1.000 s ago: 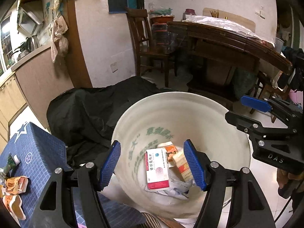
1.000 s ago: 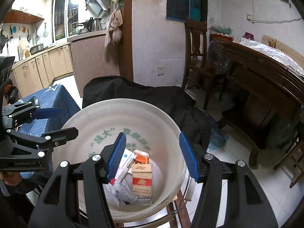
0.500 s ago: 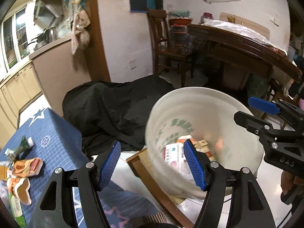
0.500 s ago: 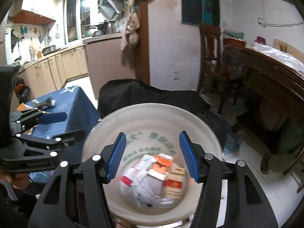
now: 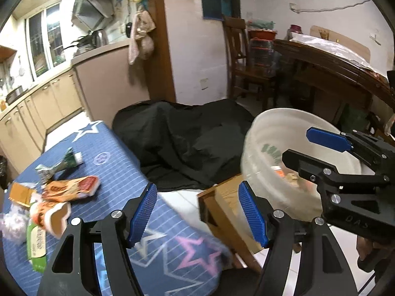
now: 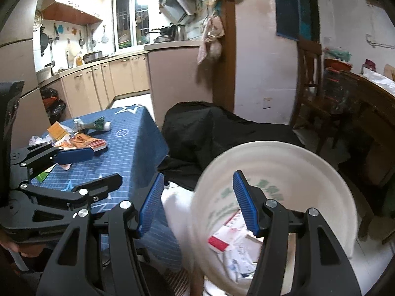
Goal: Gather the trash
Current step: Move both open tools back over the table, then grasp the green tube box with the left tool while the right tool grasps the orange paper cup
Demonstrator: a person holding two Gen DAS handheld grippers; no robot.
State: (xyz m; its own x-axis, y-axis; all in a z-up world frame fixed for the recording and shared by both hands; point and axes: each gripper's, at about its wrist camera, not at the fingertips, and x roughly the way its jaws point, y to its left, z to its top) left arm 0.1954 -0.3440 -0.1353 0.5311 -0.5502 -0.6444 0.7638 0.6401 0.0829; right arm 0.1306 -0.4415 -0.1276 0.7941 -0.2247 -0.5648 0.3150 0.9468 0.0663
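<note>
A white bucket [image 5: 261, 128] [image 6: 284, 155] holds cartons and papers [image 6: 229, 241]; it stands on a wooden stool [image 5: 227, 204]. Trash lies on the blue table [image 5: 118, 172] [image 6: 133, 133]: an orange wrapper [image 5: 71, 187] [image 6: 86, 141], a green wrapper [image 5: 61, 164] [image 6: 95, 124], a green packet [image 5: 37, 244], a brown card [image 5: 21, 193] [image 6: 56, 130]. My left gripper [image 5: 198, 212] is open and empty above the table's right edge, left of the bucket; it also shows in the right wrist view [image 6: 91, 165]. My right gripper [image 6: 198, 202] is open and empty at the bucket's near left rim; it also shows in the left wrist view [image 5: 311, 145].
A black cloth heap [image 5: 187, 133] [image 6: 212, 128] lies behind the table and bucket. A dark wooden table [image 5: 333, 74] and chair [image 5: 244, 56] stand at the right. Kitchen cabinets [image 6: 106, 81] line the far left wall.
Both grippers have swung left, away from above the bucket toward the blue table. The bucket now sits at the right of both views, and the table trash has come into view.
</note>
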